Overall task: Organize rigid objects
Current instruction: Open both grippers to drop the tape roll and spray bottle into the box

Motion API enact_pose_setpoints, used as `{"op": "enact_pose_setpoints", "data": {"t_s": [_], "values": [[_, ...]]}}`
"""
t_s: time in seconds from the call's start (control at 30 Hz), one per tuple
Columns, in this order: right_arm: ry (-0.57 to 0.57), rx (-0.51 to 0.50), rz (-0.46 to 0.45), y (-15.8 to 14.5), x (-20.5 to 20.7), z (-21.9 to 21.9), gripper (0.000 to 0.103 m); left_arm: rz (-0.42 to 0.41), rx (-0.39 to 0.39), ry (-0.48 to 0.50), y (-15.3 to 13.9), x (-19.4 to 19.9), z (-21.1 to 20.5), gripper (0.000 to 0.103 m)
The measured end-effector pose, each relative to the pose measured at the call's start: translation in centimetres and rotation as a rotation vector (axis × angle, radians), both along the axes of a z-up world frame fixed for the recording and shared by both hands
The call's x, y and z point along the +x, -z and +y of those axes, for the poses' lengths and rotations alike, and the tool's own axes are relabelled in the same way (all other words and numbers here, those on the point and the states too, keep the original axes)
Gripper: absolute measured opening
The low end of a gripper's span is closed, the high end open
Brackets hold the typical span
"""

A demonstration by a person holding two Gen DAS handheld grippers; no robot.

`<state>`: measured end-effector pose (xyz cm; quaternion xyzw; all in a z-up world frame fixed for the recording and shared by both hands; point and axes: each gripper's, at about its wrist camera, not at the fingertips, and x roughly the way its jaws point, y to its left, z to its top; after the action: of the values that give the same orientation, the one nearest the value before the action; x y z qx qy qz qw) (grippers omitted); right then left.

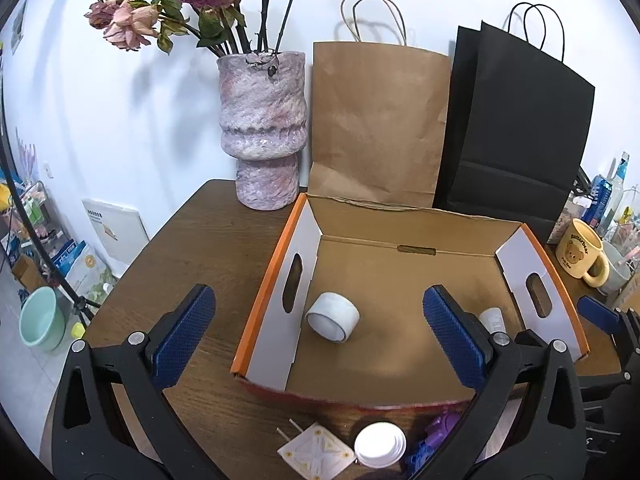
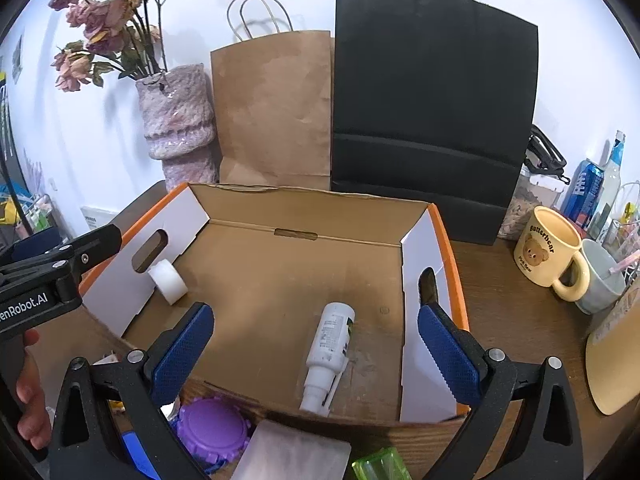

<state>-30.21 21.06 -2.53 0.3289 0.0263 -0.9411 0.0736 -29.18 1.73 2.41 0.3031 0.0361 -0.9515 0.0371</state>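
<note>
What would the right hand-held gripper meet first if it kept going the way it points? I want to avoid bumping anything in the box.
Probably the white bottle lying in the cardboard box, between the open right hand-held gripper fingers; depth is unclear, so perhaps the box floor.

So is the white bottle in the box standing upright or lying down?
Lying down. The white bottle rests on its side on the cardboard box floor, its narrow cap end pointing toward the near wall, between the open right fingers but untouched.

Wooden table (image 1: 208,240), cardboard box (image 1: 400,208), vase (image 1: 264,128) (dried roses), two bags, mugs, perhaps bottles.
</note>
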Motion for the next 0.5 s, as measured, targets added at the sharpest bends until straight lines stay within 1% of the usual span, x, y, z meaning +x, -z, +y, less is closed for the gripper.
{"op": "enact_pose_setpoints", "data": {"t_s": [0.5], "values": [[-0.036,0.018,0.044,-1.1,5.5,-0.7,0.103,0.015,0.018,0.006,-0.7,4.6,-1.0,0.103]]}}
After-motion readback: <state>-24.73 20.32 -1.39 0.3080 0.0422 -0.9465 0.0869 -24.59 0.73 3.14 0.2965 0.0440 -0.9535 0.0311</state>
